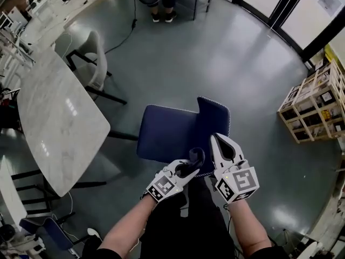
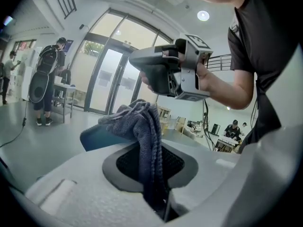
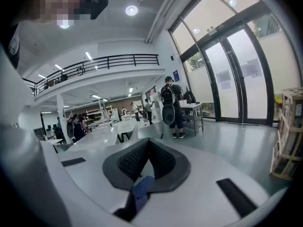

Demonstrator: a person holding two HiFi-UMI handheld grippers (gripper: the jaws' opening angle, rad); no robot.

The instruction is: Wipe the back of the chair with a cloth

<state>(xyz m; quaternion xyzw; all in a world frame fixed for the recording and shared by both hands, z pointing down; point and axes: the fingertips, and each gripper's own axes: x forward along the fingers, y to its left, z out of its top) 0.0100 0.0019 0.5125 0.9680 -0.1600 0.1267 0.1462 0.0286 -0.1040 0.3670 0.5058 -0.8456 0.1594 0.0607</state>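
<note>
A blue upholstered chair stands just in front of me in the head view, its seat (image 1: 164, 134) to the left and its back (image 1: 214, 116) to the right. My left gripper (image 1: 188, 169) is shut on a dark grey cloth (image 1: 197, 157), which bunches up above the jaws over the seat's near edge. In the left gripper view the cloth (image 2: 139, 126) hangs pinched between the pads. My right gripper (image 1: 216, 140) hovers close beside the cloth, near the chair back, with its jaws together and nothing in them. Blue chair fabric (image 3: 142, 187) shows through the slit below its pads.
A marble-topped table (image 1: 54, 123) stretches along the left, with a white chair (image 1: 90, 58) behind it. A wooden crate rack (image 1: 315, 109) stands at the right. A person (image 1: 161, 1) stands at the far end, and a cable (image 1: 126, 34) trails over the grey floor.
</note>
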